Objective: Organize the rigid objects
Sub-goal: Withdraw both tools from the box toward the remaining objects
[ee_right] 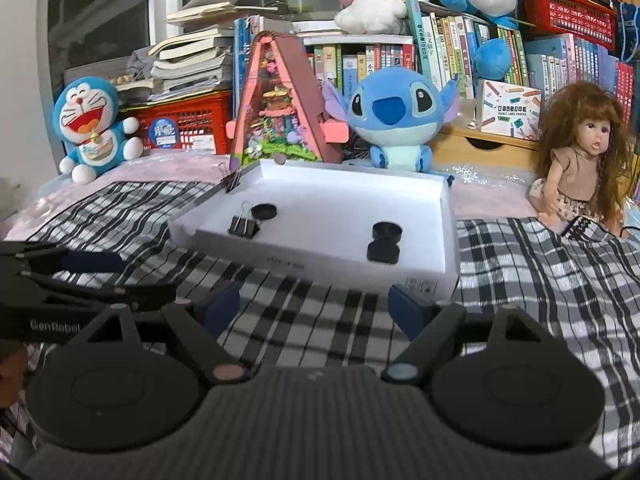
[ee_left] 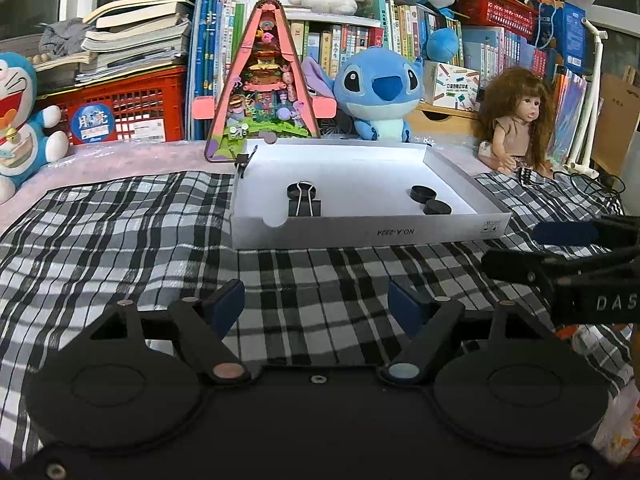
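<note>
A shallow white box (ee_left: 360,234) lies on the checked cloth ahead of both grippers. Inside it, at the left, a black binder clip (ee_left: 306,205) rests against a black round cap (ee_left: 302,190). Two more black caps (ee_left: 424,193) (ee_left: 437,207) sit side by side at the right. A small clip (ee_left: 241,160) grips the box's far left rim. My left gripper (ee_left: 316,304) is open and empty, short of the box's front wall. In the right wrist view the right gripper (ee_right: 314,304) is also open and empty before the box (ee_right: 340,216), with the binder clip (ee_right: 243,227) and the caps (ee_right: 386,231) beyond.
Behind the box stand a pink triangular model house (ee_left: 262,80), a blue plush (ee_left: 378,92), a doll (ee_left: 520,120) at the right and a Doraemon plush (ee_right: 94,128) at the left. Books and red crates (ee_left: 132,108) line the back. Each gripper shows at the other view's edge.
</note>
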`<state>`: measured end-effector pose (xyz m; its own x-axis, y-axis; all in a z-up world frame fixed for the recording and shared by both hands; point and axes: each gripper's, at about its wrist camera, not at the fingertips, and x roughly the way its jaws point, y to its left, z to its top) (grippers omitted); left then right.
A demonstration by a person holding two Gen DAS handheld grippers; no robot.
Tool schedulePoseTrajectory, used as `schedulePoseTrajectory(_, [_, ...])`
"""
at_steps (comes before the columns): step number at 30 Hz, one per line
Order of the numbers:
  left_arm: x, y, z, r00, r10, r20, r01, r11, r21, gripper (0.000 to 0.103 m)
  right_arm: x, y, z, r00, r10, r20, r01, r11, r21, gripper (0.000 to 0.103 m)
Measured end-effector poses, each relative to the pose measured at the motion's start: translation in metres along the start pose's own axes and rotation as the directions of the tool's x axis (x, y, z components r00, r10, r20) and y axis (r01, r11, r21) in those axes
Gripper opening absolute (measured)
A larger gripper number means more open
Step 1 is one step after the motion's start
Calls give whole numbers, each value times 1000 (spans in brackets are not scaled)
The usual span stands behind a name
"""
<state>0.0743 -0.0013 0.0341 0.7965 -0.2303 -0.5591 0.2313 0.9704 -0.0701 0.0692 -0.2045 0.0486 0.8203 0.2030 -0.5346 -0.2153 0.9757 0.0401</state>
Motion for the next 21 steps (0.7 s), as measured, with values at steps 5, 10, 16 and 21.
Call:
schedulePoseTrajectory(5, [-10,0,-12,1000,12,14,-12,1000,10,77,-9,7,-14,1000,-6,13,7,1000,-16,89])
schedulePoseTrajectory(10, [-18,1,-24,1000,22,22,-22,1000,8,77,-17,16,-26,999,-16,29,17,999,-46,90])
schedulePoseTrajectory(16, [-27,4,-37,999,36,24,-36,999,-3,77,-24,26,-40,999,-10,35,12,998,-60,90])
schedulePoseTrajectory(21, [-35,5,-46,998,49,37,-48,999,-22,77,-30,34,-53,998,-24,61,29,997,-68,90])
